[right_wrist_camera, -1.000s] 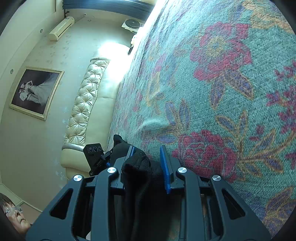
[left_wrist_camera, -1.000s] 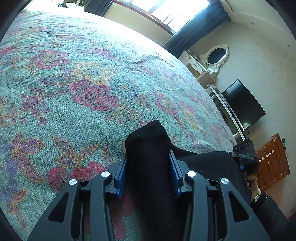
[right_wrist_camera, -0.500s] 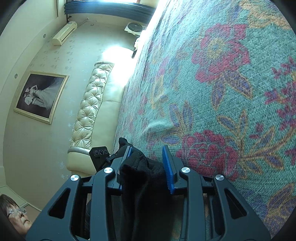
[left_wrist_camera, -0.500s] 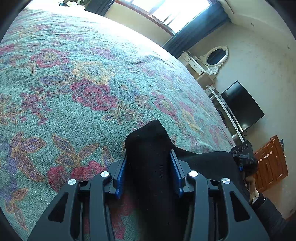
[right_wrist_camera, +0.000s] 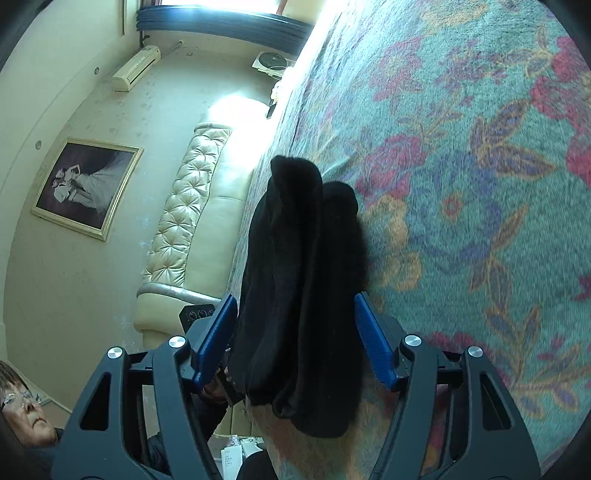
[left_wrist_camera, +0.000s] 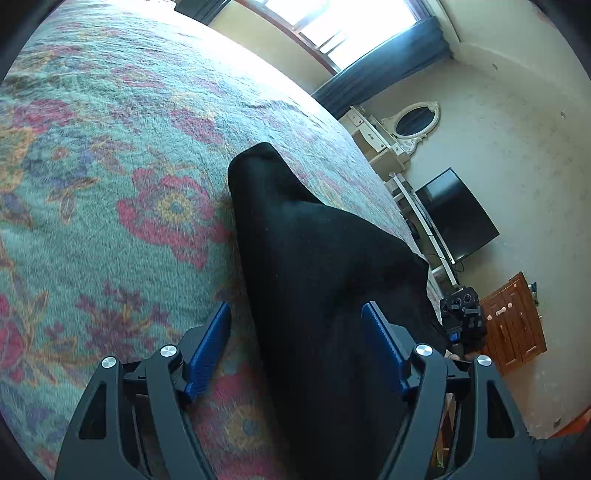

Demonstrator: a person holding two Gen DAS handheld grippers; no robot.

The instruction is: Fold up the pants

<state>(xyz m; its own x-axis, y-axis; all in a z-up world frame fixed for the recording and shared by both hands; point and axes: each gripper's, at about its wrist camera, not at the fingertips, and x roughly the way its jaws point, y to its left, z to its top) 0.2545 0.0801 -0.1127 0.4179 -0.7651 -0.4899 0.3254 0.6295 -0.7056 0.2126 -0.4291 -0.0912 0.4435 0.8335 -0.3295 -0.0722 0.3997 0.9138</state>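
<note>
Left wrist: left gripper point(left_wrist_camera: 295, 345) spread wide, holding nothing, black pants point(left_wrist_camera: 317, 280) lying loose between on floral bedspread point(left_wrist_camera: 110, 166). Right gripper point(right_wrist_camera: 295, 332) likewise wide, empty. Soft, light, floppy; best pinched at bunched edge.

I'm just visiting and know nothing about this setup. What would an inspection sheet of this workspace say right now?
Surface: bed with a floral cover, lit by a window.
Job's things: black pants lying on the bed, bunched between both grippers.
Clutter: nothing seen on the bed.
Grippers: left gripper open, pads clear of the cloth; right gripper open too.
Cables: cords hang below the TV.
Surroundings: mirror, wooden cabinet, headboard, framed photo, air conditioner, a person's face.
</note>
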